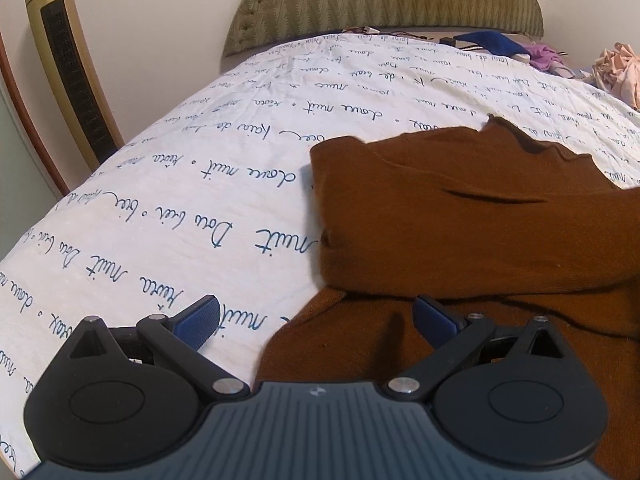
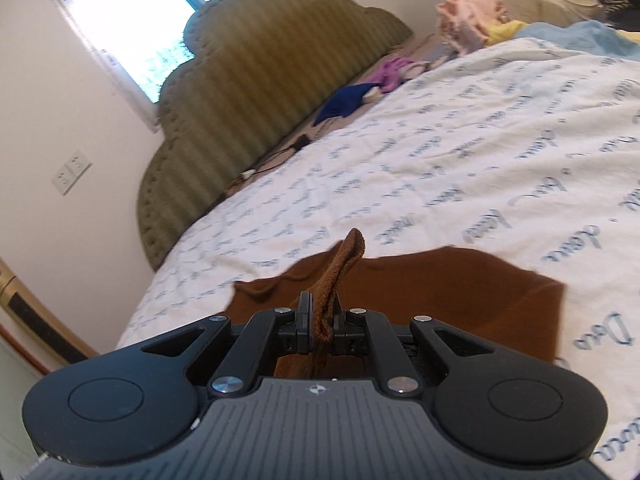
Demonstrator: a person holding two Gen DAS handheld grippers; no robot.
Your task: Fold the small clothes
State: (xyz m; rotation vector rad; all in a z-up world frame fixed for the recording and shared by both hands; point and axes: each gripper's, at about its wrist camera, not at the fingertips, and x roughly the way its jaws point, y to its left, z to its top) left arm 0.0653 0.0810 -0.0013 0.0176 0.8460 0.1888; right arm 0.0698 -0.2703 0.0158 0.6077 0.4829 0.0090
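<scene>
A fold of the rust-brown knitted garment point(image 2: 440, 292) is pinched by the right gripper point(image 2: 320, 320) above the script-printed white bedspread point(image 2: 460, 152); the left gripper point(image 1: 316, 320) is held spread, empty, over the garment's near edge.

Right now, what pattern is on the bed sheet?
White bed sheet with blue handwritten-style script, clearest in the left wrist view.

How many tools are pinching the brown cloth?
1. The right tool is shut on the brown cloth; the left tool hangs open above its edge.

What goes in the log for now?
right gripper: shut on brown garment | left gripper: open, empty | bedspread: underneath
</scene>
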